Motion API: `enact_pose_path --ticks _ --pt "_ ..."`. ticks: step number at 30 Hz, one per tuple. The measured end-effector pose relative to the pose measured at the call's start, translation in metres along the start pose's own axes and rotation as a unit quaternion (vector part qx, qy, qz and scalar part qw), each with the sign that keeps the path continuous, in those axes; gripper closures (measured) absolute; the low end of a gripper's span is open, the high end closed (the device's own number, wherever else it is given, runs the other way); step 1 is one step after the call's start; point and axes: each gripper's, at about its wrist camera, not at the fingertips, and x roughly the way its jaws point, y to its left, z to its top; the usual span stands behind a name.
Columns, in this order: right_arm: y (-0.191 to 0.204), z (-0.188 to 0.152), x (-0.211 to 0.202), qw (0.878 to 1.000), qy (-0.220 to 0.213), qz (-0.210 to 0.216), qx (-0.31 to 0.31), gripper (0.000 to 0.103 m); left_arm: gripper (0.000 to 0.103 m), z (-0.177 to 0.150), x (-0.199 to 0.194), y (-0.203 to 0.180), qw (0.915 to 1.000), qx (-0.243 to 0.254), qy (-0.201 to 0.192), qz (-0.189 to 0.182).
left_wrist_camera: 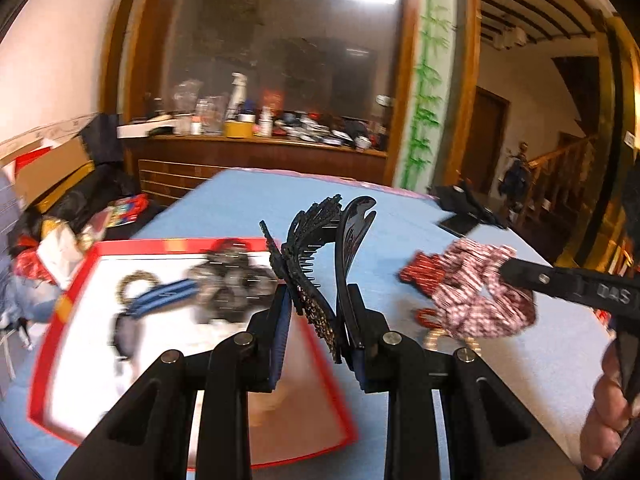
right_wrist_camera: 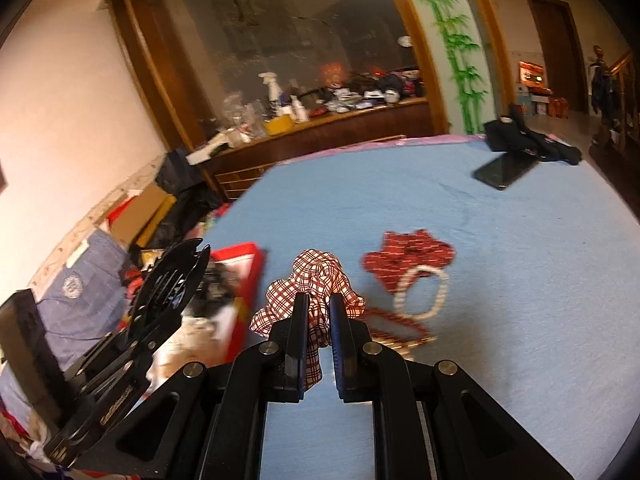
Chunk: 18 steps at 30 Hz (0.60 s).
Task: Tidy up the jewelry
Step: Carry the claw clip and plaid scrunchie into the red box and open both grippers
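The left gripper [left_wrist_camera: 316, 312] is clamped on a black hair clip [left_wrist_camera: 320, 248] standing upright between its fingers, over the right edge of the red-rimmed box [left_wrist_camera: 72, 280], which lies just left and below (so the left hand is nearer for the drop). The right gripper [right_wrist_camera: 319, 320] pinches a plaid scrunchie [right_wrist_camera: 316, 280], the box [right_wrist_camera: 244, 256] to its left. A red bow [right_wrist_camera: 408, 258] and pearl bracelet [right_wrist_camera: 420, 292] remain on the blue cloth [right_wrist_camera: 520, 280]; a cluttered sideboard [right_wrist_camera: 320, 120] stands behind.
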Motion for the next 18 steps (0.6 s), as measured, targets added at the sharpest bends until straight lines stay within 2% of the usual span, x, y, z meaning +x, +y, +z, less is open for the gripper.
enact_pose_path --ticks 6,11,14,18 --pt "0.056 -0.008 0.006 0.998 0.007 0.048 -0.029 0.092 0.077 0.0 -0.025 0.066 0.9975 -0.046 -0.014 0.053" --pt "0.106 -0.017 0.028 0.995 0.028 0.072 -0.068 0.092 0.077 -0.007 -0.029 0.125 0.9913 -0.094 0.003 0.092" --pt "0.134 -0.028 0.047 0.991 0.048 0.081 -0.092 0.091 0.077 -0.017 -0.027 0.146 0.9878 -0.113 0.018 0.106" --pt "0.161 -0.041 0.069 0.987 0.066 0.085 -0.117 0.091 0.077 -0.027 -0.021 0.165 0.9839 -0.14 0.036 0.104"
